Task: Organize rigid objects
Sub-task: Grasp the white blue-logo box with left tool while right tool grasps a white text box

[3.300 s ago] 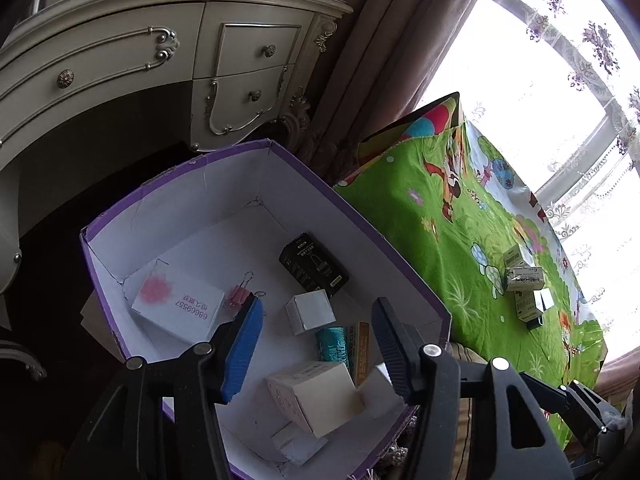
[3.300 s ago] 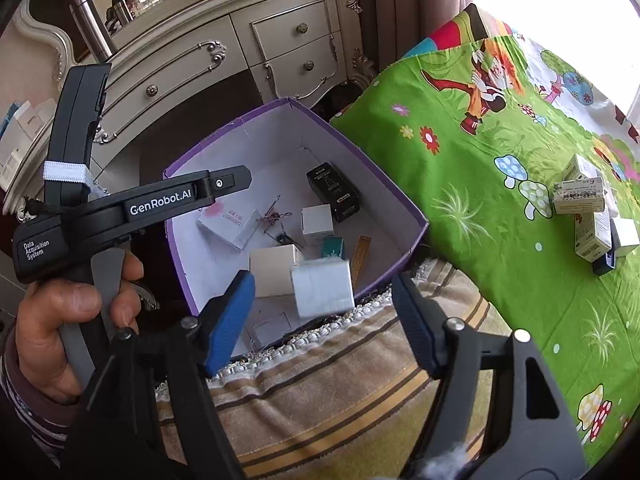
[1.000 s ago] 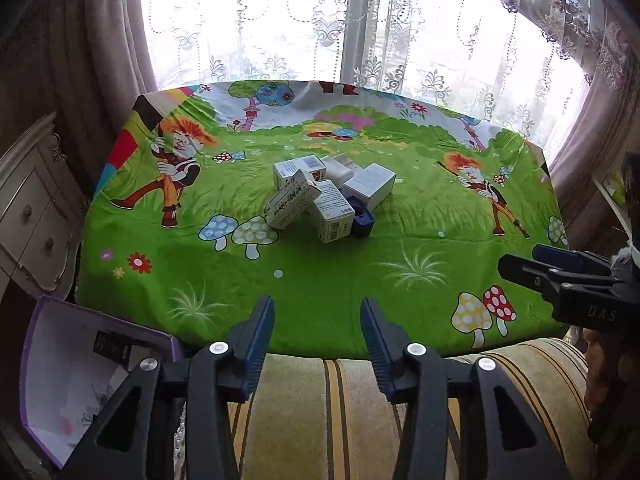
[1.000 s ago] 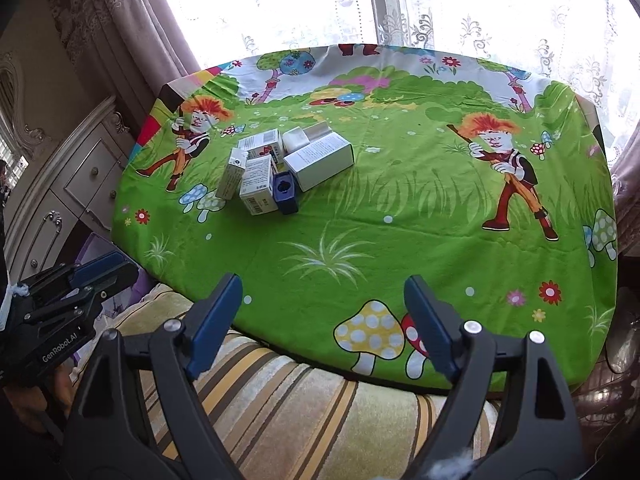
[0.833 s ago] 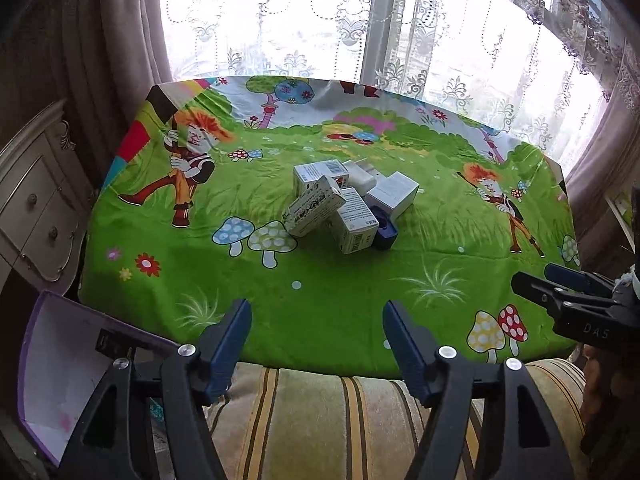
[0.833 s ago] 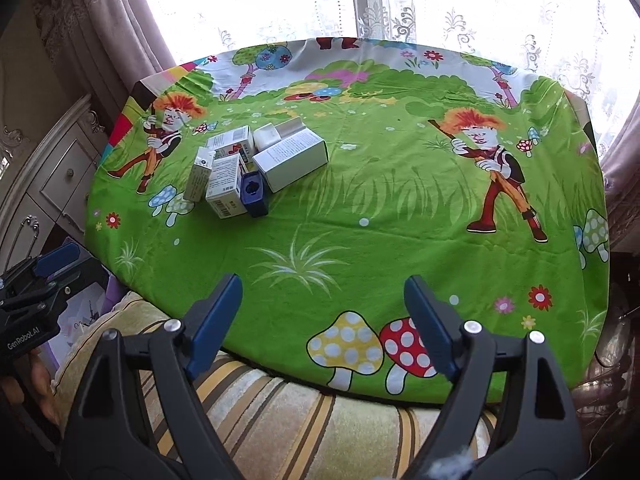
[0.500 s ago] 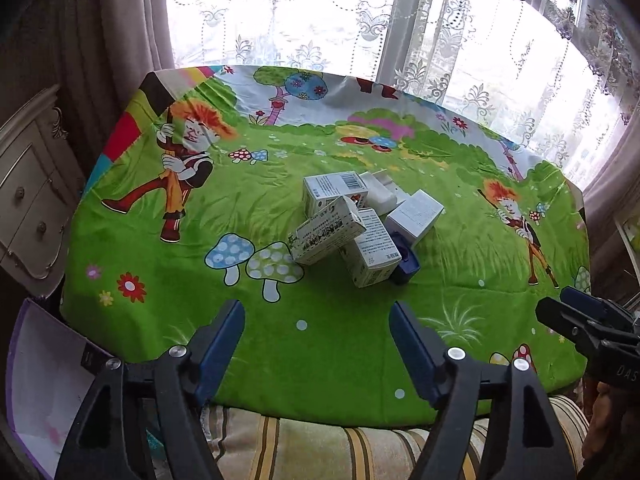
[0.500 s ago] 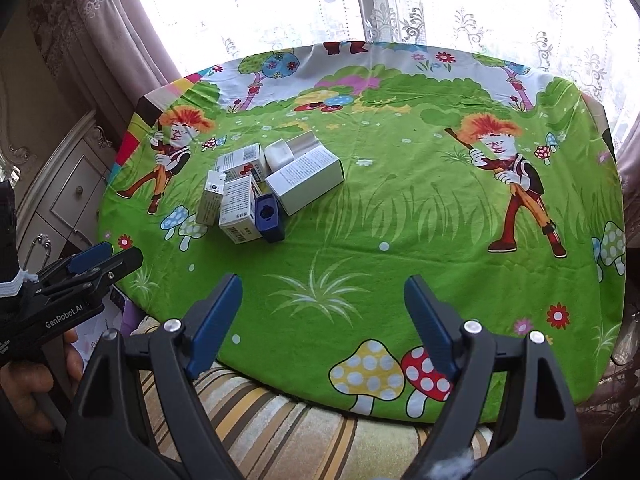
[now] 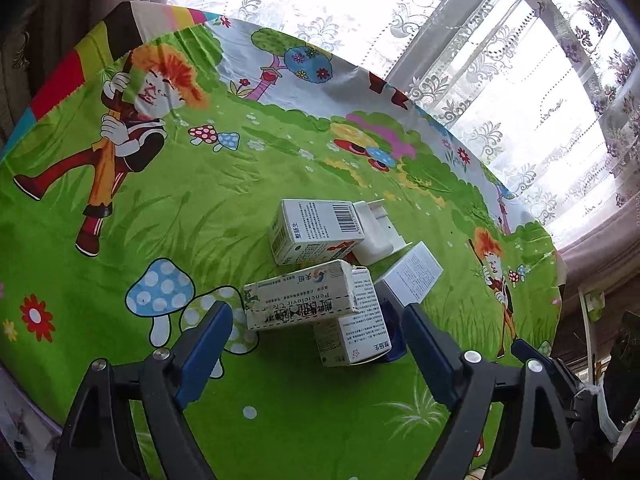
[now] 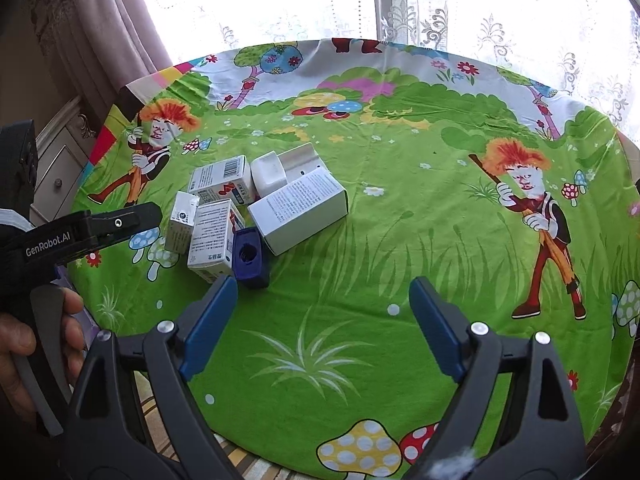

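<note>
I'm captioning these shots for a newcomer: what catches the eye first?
The bright green cartoon tablecloth with mushrooms and red-haired figures fills both views. Left of its middle sits a huddle of small white cardboard boxes around a dark blue plastic sharpener. The left tongs, open, frame that huddle.

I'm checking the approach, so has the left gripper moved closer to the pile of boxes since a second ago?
Yes. The left gripper has come forward over the green cloth to the pile of boxes, jaws just opening, nothing gripped.
</note>
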